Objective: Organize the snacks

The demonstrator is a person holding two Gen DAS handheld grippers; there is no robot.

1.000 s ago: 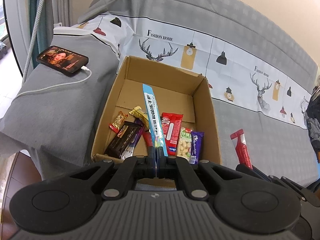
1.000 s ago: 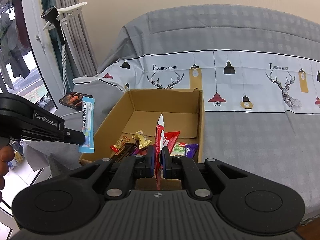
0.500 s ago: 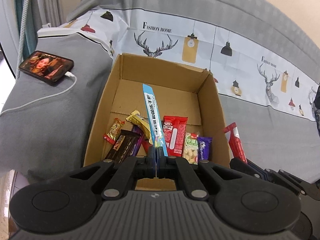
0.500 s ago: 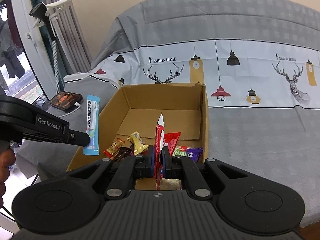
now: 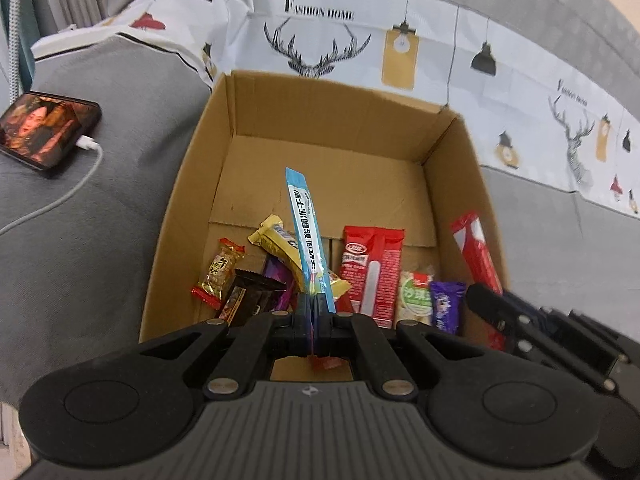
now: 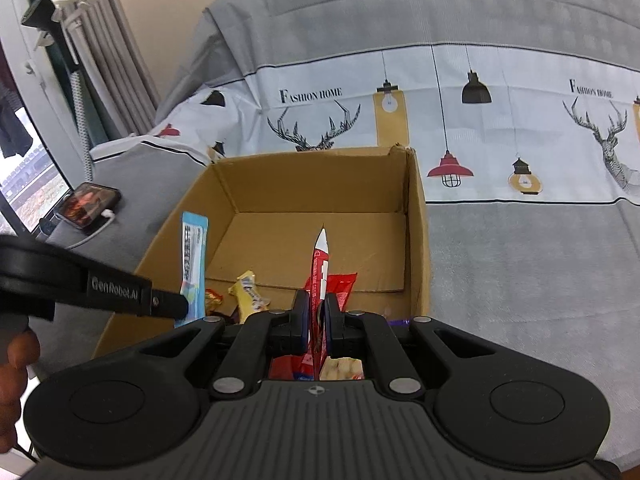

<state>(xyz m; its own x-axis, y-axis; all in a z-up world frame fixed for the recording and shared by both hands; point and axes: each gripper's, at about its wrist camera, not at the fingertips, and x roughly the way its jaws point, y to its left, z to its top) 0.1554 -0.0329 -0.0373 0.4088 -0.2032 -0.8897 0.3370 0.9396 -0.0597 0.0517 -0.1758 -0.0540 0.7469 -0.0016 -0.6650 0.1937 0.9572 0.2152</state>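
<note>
On the grey-covered sofa [image 6: 520,264] stands an open cardboard box [image 5: 188,184], its back wall close to the printed band of deer and lamps on the sofa cover.

Left gripper [image 5: 312,312]: jaws closed on the lower end of a long light-blue snack stick [image 5: 305,236]. The stick points up and away from the jaws, over the near half of the box. In the right wrist view the same stick [image 6: 193,256] shows at the box's left wall, clamped at the tip of the left gripper [image 6: 176,306]; part of a hand [image 6: 16,384] shows at the left edge of that view.

Right gripper [image 6: 318,320]: jaws closed on a narrow red-and-white snack stick [image 6: 320,272], which rises from between the pads over the box's near edge. In the left wrist view this stick [image 5: 478,252] appears along the box's right wall, with the right gripper [image 5: 484,304] at its lower end.

Box contents, all along the near edge of the floor: a small red-and-gold packet [image 5: 219,272] nearest the left wall, a dark brown wrapper [image 5: 250,296] beside it, a yellow bar [image 5: 276,240] lying aslant, a flat red packet [image 5: 374,268] near the middle, then a green-and-white packet [image 5: 416,296] and a purple packet [image 5: 447,304] towards the right wall. The far half of the box floor is bare cardboard.

Off the box, on the sofa arm at the left: a phone [image 5: 44,132] with its screen lit and a white cable [image 5: 60,200] plugged in.
</note>
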